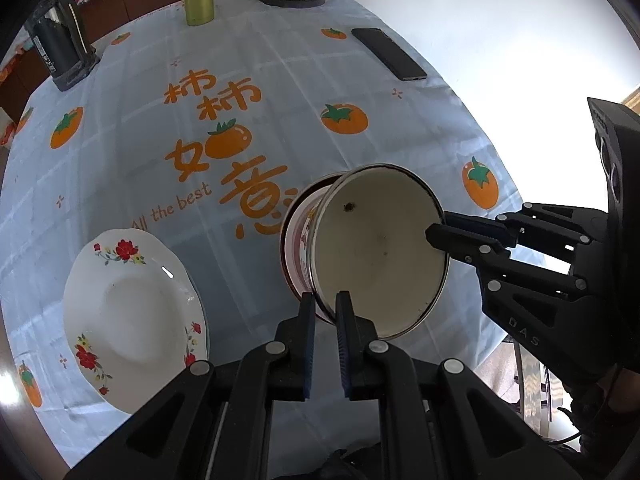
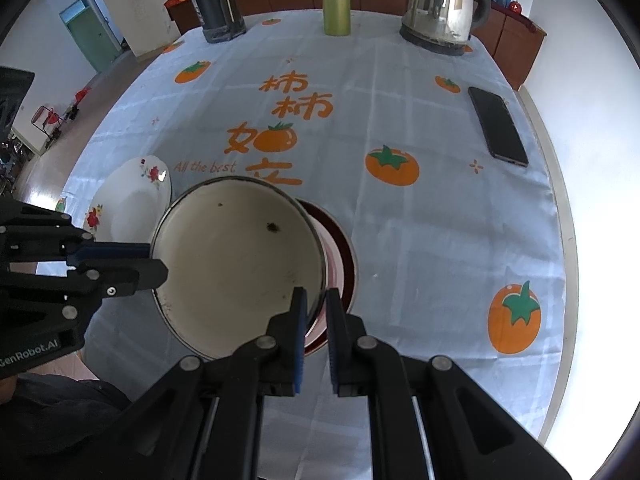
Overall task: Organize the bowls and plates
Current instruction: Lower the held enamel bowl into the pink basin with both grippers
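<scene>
Both grippers are clamped on the same bowl (image 1: 380,248), an enamel one, cream inside with a couple of dark specks and a red-and-white pattern on the outside. The left gripper (image 1: 325,304) has its jaws nearly closed, pinching the rim at about 7 o'clock in its own view. The right gripper (image 2: 316,300) is squeezed shut on the rim at roughly 4 o'clock in its view, so the two hold opposite sides. The bowl is tilted and sits over a dark-rimmed dish (image 2: 344,256) on the cloth (image 1: 280,80); can't tell if it's touching the dish or just above it. The flowered plate (image 1: 132,320) lies flat on the cloth, near the bowl at about 9 o'clock in the left view, not touching it. Far side of the table has a kettle (image 2: 440,4), a green flask (image 2: 336,0) and a dark thermos (image 2: 216,4), with a phone (image 2: 498,126) off at 2 o'clock.
</scene>
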### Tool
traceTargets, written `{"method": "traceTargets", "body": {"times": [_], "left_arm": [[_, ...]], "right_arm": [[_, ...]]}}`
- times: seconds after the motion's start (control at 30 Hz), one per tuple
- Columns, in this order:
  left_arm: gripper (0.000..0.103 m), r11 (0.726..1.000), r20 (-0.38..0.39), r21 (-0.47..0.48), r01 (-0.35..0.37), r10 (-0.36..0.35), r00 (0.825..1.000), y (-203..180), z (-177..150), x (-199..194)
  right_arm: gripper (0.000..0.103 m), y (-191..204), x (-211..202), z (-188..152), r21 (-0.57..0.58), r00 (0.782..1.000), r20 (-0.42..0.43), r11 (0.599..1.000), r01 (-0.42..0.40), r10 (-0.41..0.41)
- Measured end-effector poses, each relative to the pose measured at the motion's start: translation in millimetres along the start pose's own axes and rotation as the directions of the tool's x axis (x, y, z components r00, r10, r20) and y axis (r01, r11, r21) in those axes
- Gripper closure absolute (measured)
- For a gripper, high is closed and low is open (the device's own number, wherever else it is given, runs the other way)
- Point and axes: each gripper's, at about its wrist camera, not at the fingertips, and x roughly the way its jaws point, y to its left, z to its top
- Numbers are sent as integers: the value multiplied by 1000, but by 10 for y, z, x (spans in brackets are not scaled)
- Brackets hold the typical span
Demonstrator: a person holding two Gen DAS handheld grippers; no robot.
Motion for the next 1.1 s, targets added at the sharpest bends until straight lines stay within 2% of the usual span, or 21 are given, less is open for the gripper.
{"method": "traceTargets", "body": {"times": [1.1], "left_arm": [[91,1000,-74,-11,23,-24,997,-33,-21,230]], "right_arm": [[93,-26,118,71,-32,999,-39,999,26,-27]]}}
